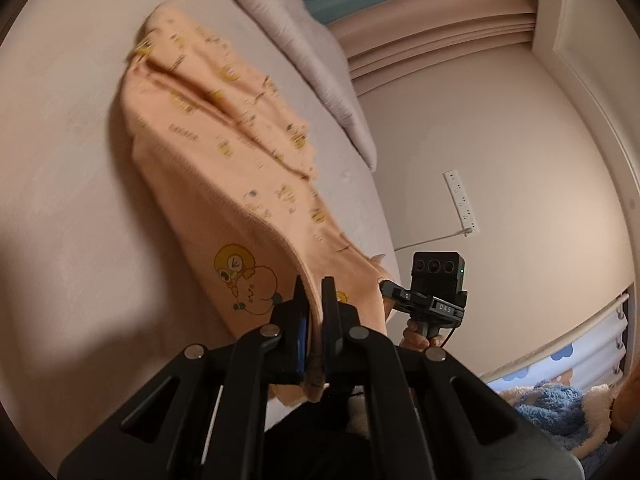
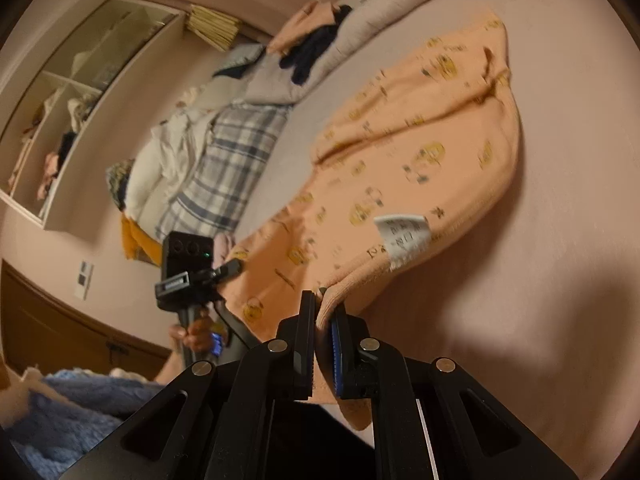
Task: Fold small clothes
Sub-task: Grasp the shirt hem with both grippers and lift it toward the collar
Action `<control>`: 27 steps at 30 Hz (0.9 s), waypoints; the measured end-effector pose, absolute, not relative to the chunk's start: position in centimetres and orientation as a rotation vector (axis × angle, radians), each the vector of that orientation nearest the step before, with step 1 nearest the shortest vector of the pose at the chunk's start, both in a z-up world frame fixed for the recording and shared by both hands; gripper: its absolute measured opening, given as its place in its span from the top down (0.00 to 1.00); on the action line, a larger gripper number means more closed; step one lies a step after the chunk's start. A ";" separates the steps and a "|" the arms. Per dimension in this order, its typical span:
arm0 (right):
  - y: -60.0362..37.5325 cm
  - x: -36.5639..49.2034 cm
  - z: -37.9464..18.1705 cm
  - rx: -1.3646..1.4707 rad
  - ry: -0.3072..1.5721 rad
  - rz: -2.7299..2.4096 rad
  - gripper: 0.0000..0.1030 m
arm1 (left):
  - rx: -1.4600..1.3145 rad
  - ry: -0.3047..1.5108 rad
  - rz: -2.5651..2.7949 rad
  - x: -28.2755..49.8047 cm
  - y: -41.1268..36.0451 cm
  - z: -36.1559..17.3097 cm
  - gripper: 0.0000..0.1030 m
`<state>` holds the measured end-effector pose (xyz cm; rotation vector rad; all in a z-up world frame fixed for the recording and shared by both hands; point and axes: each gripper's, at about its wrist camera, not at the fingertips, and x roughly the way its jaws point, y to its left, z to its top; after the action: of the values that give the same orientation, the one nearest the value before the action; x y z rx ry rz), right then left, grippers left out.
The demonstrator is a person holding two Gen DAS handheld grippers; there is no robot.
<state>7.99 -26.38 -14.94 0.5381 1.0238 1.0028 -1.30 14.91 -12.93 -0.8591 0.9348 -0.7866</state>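
A small peach garment [image 1: 224, 152] printed with yellow cartoon figures lies on the pale bed sheet [image 1: 60, 184], its near edge lifted off the bed. My left gripper [image 1: 314, 292] is shut on one near corner of the garment, cloth pinched between its pads. My right gripper [image 2: 326, 304] is shut on the other near corner of the peach garment [image 2: 400, 168], beside a white care label [image 2: 402, 240]. Each gripper shows in the other's view: the right gripper [image 1: 384, 285] at centre right, the left gripper [image 2: 236, 267] at centre left.
A grey quilt [image 1: 320, 60] is bunched at the bed's far side. A plaid blanket [image 2: 232, 160], white bedding and dark clothes [image 2: 316, 52] pile along the bed's edge. A shelf unit [image 2: 80, 92] stands on the wall. Blue fluffy fabric [image 2: 72, 412] lies near me.
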 end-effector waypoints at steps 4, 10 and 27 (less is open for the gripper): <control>-26.2 8.8 -14.1 0.556 0.988 1.019 0.91 | -0.865 0.915 -0.802 -0.7 14.3 -12.9 0.98; -26.0 10.3 -13.1 0.596 0.925 1.029 0.91 | -0.909 0.822 -0.810 0.9 15.4 -11.6 0.98; -26.7 17.9 -10.0 0.657 0.774 0.904 0.91 | -0.938 0.654 -0.718 9.5 19.3 -7.6 0.98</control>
<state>17.88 -26.71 -10.00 0.6573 0.7740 0.9044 9.53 19.30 -7.65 -0.9381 0.6541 -0.7182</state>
